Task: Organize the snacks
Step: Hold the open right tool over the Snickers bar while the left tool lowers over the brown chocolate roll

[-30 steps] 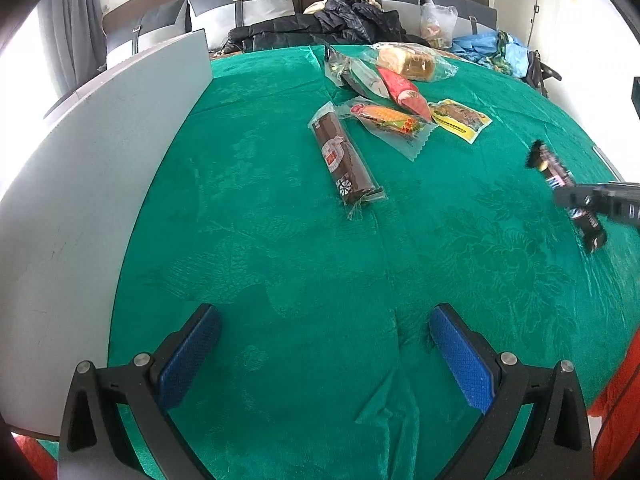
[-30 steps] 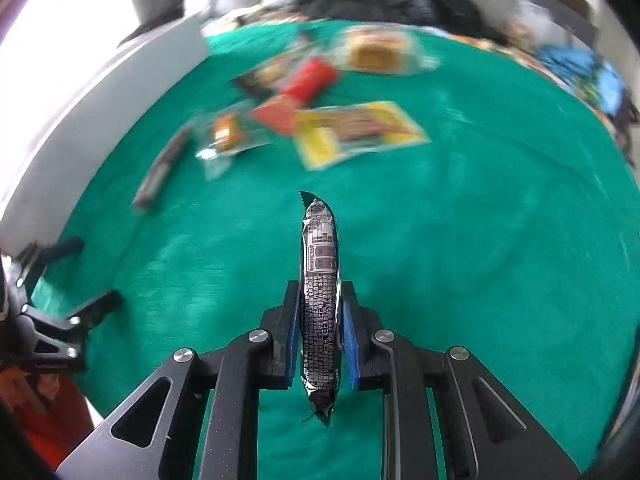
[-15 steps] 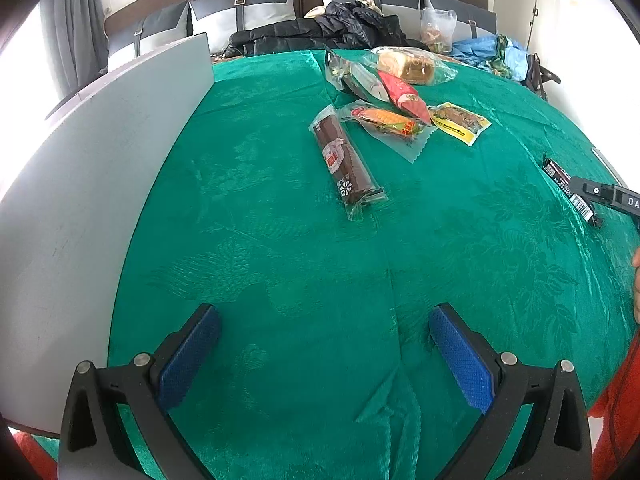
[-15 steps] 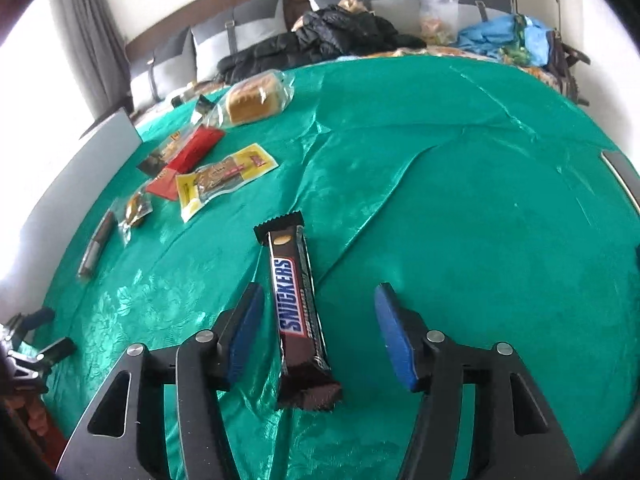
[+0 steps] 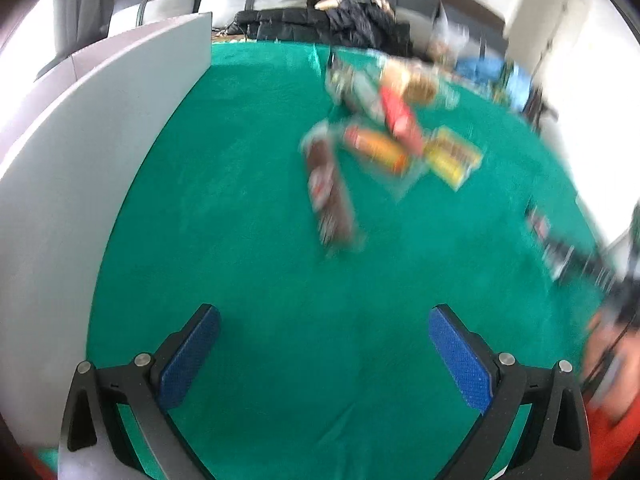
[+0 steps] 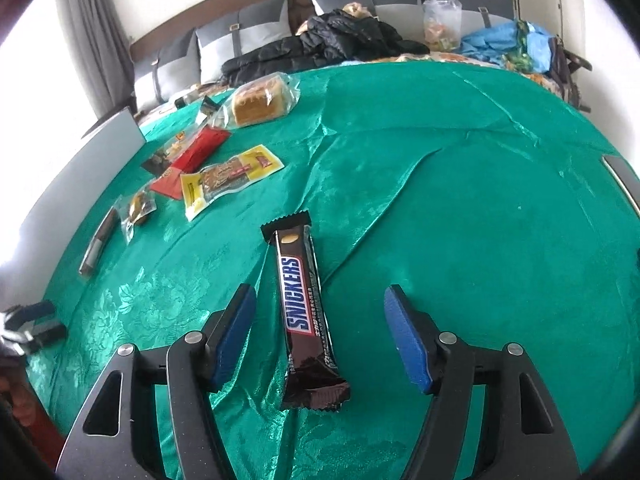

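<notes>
A brown Snickers bar (image 6: 304,308) lies flat on the green tablecloth (image 6: 480,220), between the open fingers of my right gripper (image 6: 320,332), untouched. Further left lie a yellow packet (image 6: 228,178), a red packet (image 6: 192,156), a wrapped cake (image 6: 260,100), a small clear packet (image 6: 138,210) and a long dark sausage stick (image 6: 98,242). My left gripper (image 5: 324,356) is open and empty over bare cloth; its view is blurred. The dark sausage stick (image 5: 330,196) and the other snacks (image 5: 396,132) lie ahead of it.
A grey board (image 5: 80,152) stands along the left edge of the table. Black jackets (image 6: 320,44), a plastic bag (image 6: 442,24) and blue cloth (image 6: 504,40) lie on the seats behind. The table's right edge (image 6: 620,172) is close.
My right gripper opened and let go of the Snickers bar, which now lies flat on the cloth. My left gripper has started moving, and its view is blurred.
</notes>
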### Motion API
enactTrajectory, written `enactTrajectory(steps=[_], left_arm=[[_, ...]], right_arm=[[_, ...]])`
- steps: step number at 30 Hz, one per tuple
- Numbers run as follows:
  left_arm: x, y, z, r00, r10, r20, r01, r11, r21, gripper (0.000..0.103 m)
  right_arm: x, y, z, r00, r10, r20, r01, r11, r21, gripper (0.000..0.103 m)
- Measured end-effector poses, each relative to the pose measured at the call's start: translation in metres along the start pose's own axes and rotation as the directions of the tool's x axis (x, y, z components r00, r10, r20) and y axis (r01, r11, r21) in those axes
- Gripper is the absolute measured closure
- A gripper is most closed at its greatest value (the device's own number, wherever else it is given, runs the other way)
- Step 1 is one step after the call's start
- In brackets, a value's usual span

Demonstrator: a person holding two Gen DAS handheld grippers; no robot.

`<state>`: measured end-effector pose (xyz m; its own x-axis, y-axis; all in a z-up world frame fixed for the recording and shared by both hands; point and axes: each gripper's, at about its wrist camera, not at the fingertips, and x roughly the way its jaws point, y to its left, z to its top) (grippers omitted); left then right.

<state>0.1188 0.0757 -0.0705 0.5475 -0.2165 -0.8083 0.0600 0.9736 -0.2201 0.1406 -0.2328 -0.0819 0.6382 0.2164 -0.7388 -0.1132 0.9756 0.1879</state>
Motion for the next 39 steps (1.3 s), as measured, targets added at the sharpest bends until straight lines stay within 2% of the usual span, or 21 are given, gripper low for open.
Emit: enactTrajectory(steps=[2,4,8,11,13,16,18,20,21,22,24,25,28,32,35,39], left_arm=[[0.007,-0.005,0.023,1.0,0.031,0.001,-0.031,1.0,0.005,0.006],[0.021,-0.011,0.046,0.997,0.079,-0.011,-0.079,0.997,0.026,0.027],[0.059,-0.02,0.07,0.991,0.099,-0.094,-0.095,0.994,0.047,0.043],[0.064,-0.028,0.068,0.988,0.136,-0.072,-0.128,0.987,0.099,0.079],[0.057,-0.029,0.061,0.993,0.105,-0.061,-0.099,0.99,0.105,0.084],[0.042,-0.033,0.037,0.994,0.079,-0.07,-0.067,0.986,0.155,0.085],[0.028,-0.038,0.013,0.995,0.058,-0.084,-0.041,0.981,0.192,0.084],[0.014,-0.038,-0.008,0.996,0.035,-0.087,-0.018,0.982,0.186,0.08],[0.01,-0.036,-0.013,0.996,0.023,-0.086,-0.008,0.985,0.174,0.067],[0.006,-0.033,-0.017,0.996,0.009,-0.084,0.004,0.988,0.155,0.044],[0.001,-0.025,-0.019,0.998,0.001,-0.055,0.005,0.994,0.108,0.018],[0.001,-0.022,-0.017,0.999,0.003,-0.041,0.001,0.996,0.092,0.017],[0.01,-0.019,-0.013,0.998,0.013,-0.063,-0.007,0.996,0.085,0.016],[0.018,-0.033,-0.015,0.996,0.077,-0.045,-0.068,0.983,0.173,0.015],[0.021,-0.038,-0.02,0.994,0.103,-0.031,-0.094,0.971,0.22,0.008],[0.022,-0.036,-0.022,0.995,0.098,-0.023,-0.091,0.973,0.214,0.0]], right_arm=[[0.0,-0.001,0.0,1.0,0.004,0.003,-0.004,1.0,0.008,0.034],[-0.001,-0.003,0.0,1.0,0.004,0.007,-0.004,1.0,0.02,0.034],[-0.002,-0.005,0.0,1.0,0.006,0.008,-0.007,1.0,0.023,0.034],[-0.002,-0.005,0.0,1.0,0.008,0.008,-0.008,1.0,0.025,0.034],[-0.002,-0.005,0.0,1.0,0.01,0.01,-0.01,1.0,0.027,0.034],[-0.003,-0.007,0.0,1.0,0.015,0.011,-0.016,0.999,0.032,0.034],[-0.004,-0.008,0.0,1.0,0.019,0.013,-0.02,0.999,0.036,0.034],[-0.004,-0.009,0.0,1.0,0.022,0.014,-0.022,0.999,0.041,0.034],[-0.004,-0.009,0.0,1.0,0.023,0.015,-0.024,0.999,0.043,0.034],[-0.004,-0.01,0.0,1.0,0.025,0.016,-0.025,0.999,0.045,0.034],[-0.004,-0.01,0.0,1.0,0.026,0.016,-0.027,0.999,0.047,0.034],[-0.004,-0.01,0.0,1.0,0.025,0.015,-0.026,0.999,0.047,0.034],[-0.004,-0.01,0.0,1.0,0.022,0.013,-0.023,0.999,0.043,0.034],[-0.004,-0.01,0.0,1.0,0.022,0.013,-0.022,0.999,0.042,0.034],[-0.005,-0.01,0.0,1.0,0.018,0.011,-0.018,0.999,0.038,0.034],[-0.005,-0.01,0.0,1.0,0.016,0.011,-0.017,0.999,0.037,0.034]])
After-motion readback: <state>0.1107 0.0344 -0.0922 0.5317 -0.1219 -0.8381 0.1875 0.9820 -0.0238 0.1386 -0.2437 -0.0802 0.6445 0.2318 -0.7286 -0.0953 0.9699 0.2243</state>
